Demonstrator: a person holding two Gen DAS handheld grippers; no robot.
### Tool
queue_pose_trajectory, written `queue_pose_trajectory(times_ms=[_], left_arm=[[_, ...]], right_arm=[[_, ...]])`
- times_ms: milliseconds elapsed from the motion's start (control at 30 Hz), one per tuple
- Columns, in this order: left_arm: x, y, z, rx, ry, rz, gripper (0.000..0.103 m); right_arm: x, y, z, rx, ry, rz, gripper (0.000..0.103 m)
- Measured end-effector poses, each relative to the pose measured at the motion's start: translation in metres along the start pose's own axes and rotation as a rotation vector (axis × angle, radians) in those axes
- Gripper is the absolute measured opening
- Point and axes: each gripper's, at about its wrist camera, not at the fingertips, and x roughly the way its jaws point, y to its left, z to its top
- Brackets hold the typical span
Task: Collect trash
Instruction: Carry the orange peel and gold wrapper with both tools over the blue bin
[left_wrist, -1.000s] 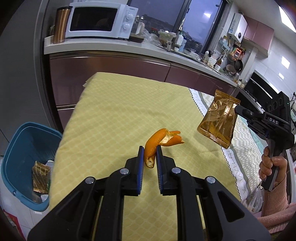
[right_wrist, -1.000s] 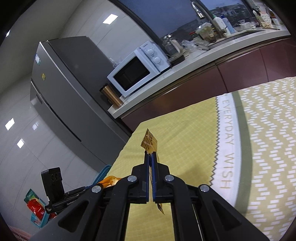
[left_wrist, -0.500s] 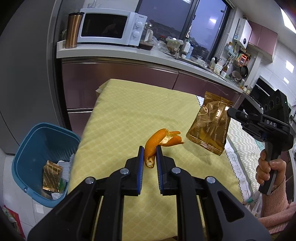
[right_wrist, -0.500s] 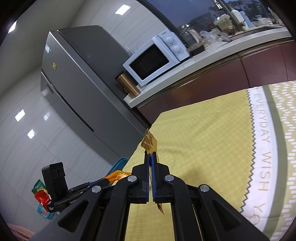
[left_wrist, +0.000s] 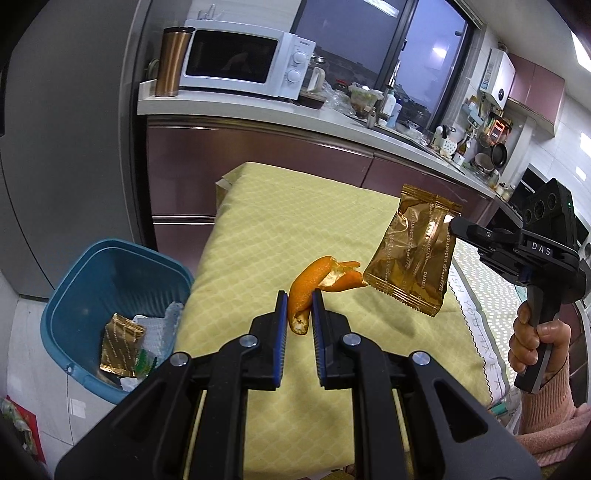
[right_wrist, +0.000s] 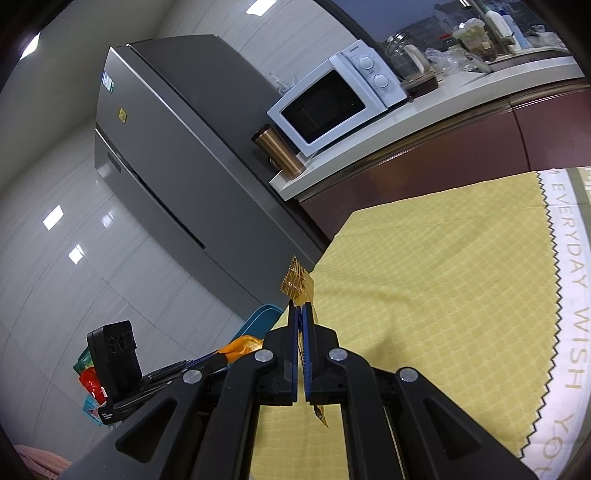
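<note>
Left wrist view: the left gripper (left_wrist: 299, 308) pinches an orange peel (left_wrist: 308, 286) in narrow jaws, lifted above the yellow tablecloth (left_wrist: 280, 225). Compared with a second ago the blue bin (left_wrist: 110, 295) shows larger and nearer at lower left, so both loads are closing on it. The right gripper (left_wrist: 456, 227) carries a gold wrapper (left_wrist: 413, 258) hanging just right of the peel, their tips almost meeting. The table's left edge lies just beside the bin's rim, with open air between.

Right wrist view: the right gripper (right_wrist: 300, 308) is clamped tight on the wrapper's (right_wrist: 297, 282) seam. The table's corner has come closer, and a sliver of the bin (right_wrist: 258, 319) shows past it, with nothing standing on the cloth ahead
</note>
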Motion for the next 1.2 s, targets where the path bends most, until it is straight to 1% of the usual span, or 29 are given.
queue_pose_trajectory(times_ms=[267,800,1200], left_arm=[[-0.013,0.022,0.001,-0.041,-0.023,0.041,0.013],[-0.042,0.075,0.0,-0.124,-0.066,0.141,0.013],[-0.043,0.12,-0.006,-0.204,-0.058,0.217,0.013]], right_arm=[[0.022,0.014,0.003,-0.009,0.031,0.051,0.002],[0.085,0.048,0.008,-0.025,0.122,0.168,0.002],[0.129,0.075,0.011,-0.018,0.173,0.235,0.002]])
